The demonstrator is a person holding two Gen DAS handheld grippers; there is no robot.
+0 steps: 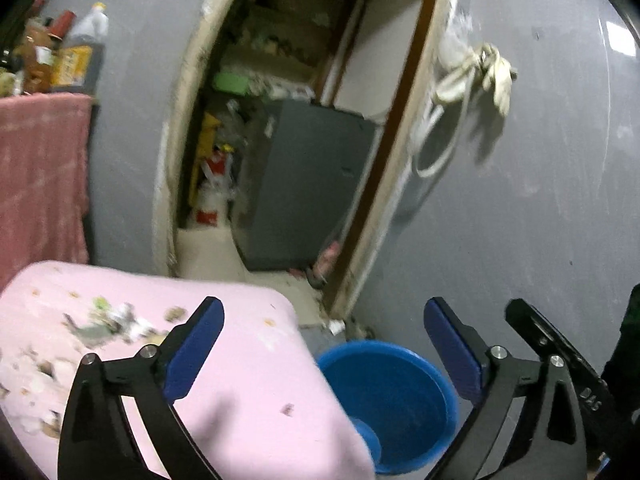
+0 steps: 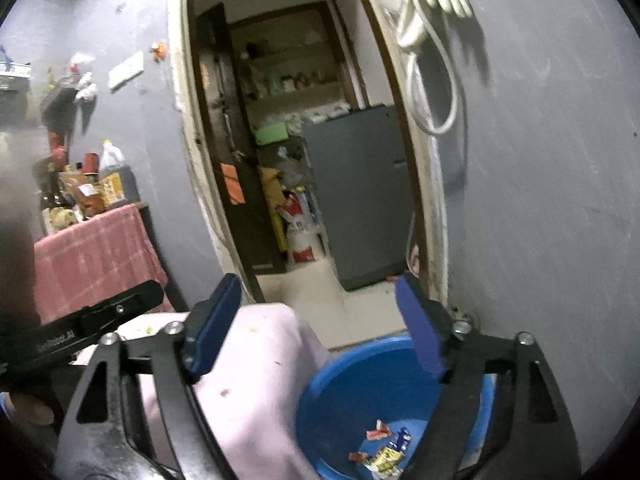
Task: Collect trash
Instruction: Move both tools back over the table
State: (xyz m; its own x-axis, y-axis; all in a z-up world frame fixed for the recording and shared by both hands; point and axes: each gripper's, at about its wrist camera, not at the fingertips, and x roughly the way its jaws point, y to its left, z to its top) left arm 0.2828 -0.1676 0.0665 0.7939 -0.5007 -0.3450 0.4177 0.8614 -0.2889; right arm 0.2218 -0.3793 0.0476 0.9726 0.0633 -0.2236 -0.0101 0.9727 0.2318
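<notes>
We see small crumpled wrappers, red, yellow and blue, lying on the bottom of the blue bucket, which stands on the floor just right of the pink cloth. More scraps lie scattered on the cloth's far left part, blurred. Our left gripper has its blue pads wide apart with nothing between them; the right gripper is likewise spread and empty, above the bucket's near rim

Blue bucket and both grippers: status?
Left gripper open, empty. Right gripper open, empty. Blue bucket holds wrappers; scraps remain on pink cloth. Nothing blocking.
</notes>
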